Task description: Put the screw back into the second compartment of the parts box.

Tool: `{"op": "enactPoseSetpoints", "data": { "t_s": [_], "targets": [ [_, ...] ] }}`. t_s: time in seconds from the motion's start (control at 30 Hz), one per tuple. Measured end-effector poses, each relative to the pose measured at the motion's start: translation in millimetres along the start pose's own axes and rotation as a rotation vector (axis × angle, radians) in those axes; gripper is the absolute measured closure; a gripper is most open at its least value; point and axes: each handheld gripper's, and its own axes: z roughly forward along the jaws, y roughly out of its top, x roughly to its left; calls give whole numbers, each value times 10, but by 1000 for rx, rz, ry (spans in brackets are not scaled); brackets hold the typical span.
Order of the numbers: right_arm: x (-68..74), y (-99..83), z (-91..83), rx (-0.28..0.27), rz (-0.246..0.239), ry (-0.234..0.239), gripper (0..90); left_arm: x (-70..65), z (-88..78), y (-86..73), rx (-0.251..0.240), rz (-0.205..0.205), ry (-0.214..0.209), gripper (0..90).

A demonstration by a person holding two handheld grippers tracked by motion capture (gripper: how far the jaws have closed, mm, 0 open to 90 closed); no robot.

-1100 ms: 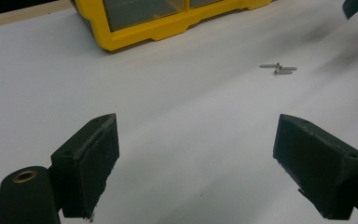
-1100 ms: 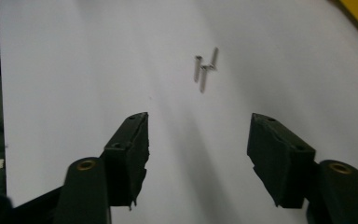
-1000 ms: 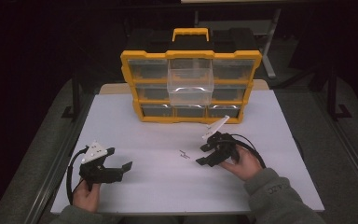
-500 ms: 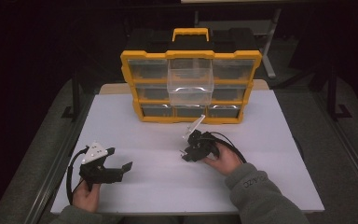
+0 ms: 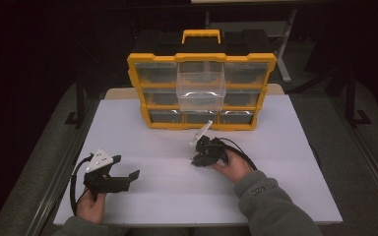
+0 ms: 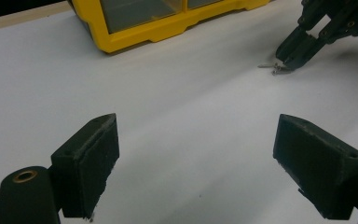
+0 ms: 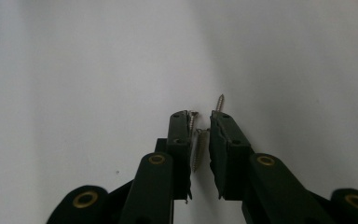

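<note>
Right gripper view: right claw [image 7: 199,128] closing around screws [image 7: 197,150]

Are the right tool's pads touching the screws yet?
Cannot tell. In the right gripper view the right tool has been closing around the screws, with slivers of gap beside one and no contact plainly shown.

Black grippers w/ brass rivets, black cables; grey sleeve [image 5: 270,204].

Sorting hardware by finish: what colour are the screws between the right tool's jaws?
Silvery-brass metal screws, clearest in the right gripper view.
</note>
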Motion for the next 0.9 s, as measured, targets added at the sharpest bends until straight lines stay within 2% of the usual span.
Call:
{"op": "enactPoseSetpoints", "data": {
  "t_s": [0.03,0.1,0.33,0.7,0.9],
  "targets": [
    [10,-4,27,20,-7,-17,798,2,0,0,2,1,0,139],
    [4,-9,44,24,-7,-10,812,1,0,0,3,2,0,139],
    [12,-15,43,25,-11,-11,852,-1,0,1,1,7,0,139],
    [13,-26,31,28,-9,-5,866,-3,1,0,1,3,2,139],
    [11,-40,-16,8,-3,3,867,-1,0,-1,1,5,2,140]
  ]
}}
